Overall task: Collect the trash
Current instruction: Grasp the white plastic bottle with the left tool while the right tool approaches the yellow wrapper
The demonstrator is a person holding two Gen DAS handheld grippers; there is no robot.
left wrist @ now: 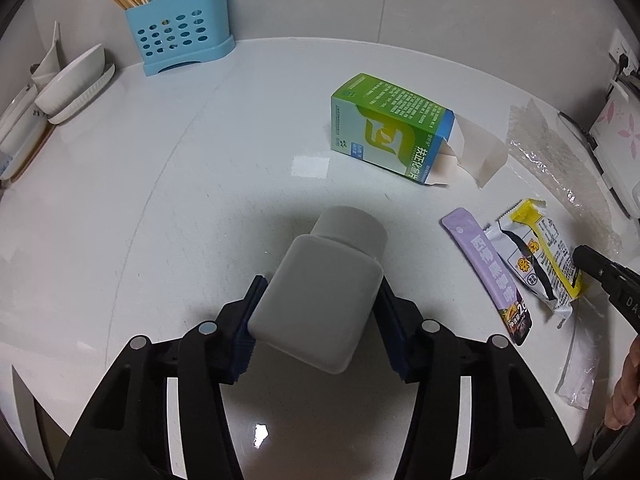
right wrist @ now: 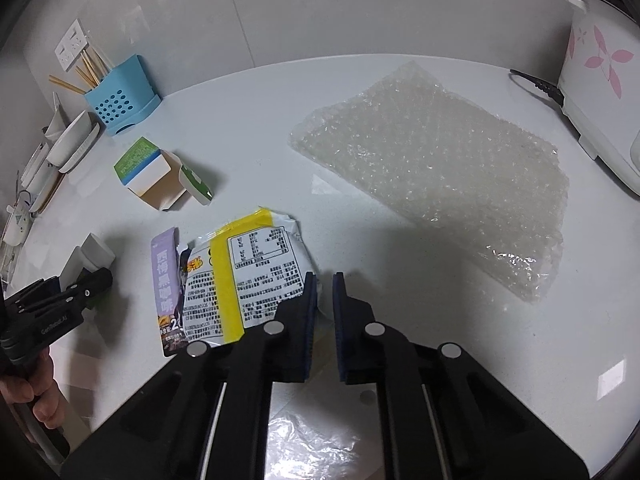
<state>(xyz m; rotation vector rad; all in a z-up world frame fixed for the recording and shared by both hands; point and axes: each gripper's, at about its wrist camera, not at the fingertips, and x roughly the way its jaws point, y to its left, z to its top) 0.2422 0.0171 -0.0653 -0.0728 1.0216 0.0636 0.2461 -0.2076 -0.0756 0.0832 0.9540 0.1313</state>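
Observation:
My left gripper point(left wrist: 320, 292) is shut on a white plastic bottle point(left wrist: 320, 292), holding it tilted above the white counter; the bottle also shows in the right wrist view point(right wrist: 90, 256). My right gripper point(right wrist: 324, 280) is nearly closed at the right edge of a yellow and white snack wrapper point(right wrist: 248, 272); whether it pinches the wrapper is unclear. A purple sachet point(right wrist: 164, 280) lies left of the wrapper. An open green box point(left wrist: 392, 128) lies on its side further back. A bubble wrap sheet point(right wrist: 436, 176) lies to the right. A clear plastic bag point(right wrist: 304, 444) lies under the right gripper.
A blue utensil holder point(left wrist: 180, 36) with chopsticks stands at the back left. White bowls and dishes point(left wrist: 72, 84) sit along the left edge. A white rice cooker point(right wrist: 600, 92) with pink flowers stands at the right, its cord point(right wrist: 536, 84) on the counter.

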